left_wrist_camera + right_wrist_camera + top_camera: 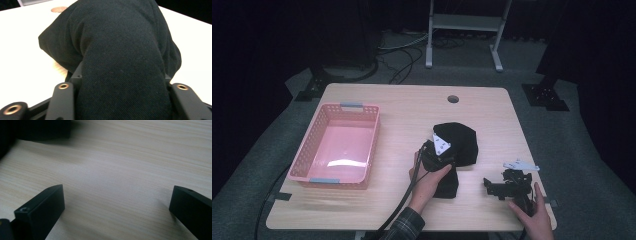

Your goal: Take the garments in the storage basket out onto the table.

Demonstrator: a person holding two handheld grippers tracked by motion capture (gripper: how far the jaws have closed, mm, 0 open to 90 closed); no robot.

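Centre of the high view, just right of the middle: a black cloth (pixel 455 145) lies bunched on the table (pixel 407 107), a rounded heap with a narrower fold running down toward the bottom edge. The left gripper (pixel 443 161) sits right on that fold, its grey plate showing pale against the dark fabric, the left hand (pixel 428 181) wrapped round its body and the cable trailing off toward the bottom of the frame.

Over to the left gripper view: the cloth (pixel 117 57) rises as a thick ridge straight up the middle, and it runs down between the two black jaws at the bottom corners. The jaws stand a little apart on either side of the ridge, with fabric packed in the gap between them. Whether the pads are actually pressing on it I cannot tell; the fabric hides the tips. Pale table on both sides, and a small brown hole in the top at the upper left.

Lower right of the high view: the right gripper (pixel 497 186) lies low near the table's front edge, well apart from the cloth, with the right hand (pixel 532 212) behind it. In the right gripper view its jaws are spread wide, one at the lower left, one at the lower right, bare wood grain between them, a dark blur of cloth at the upper left.

Left side of the high view: a pink basket (pixel 307 150), well apart from the cloth.
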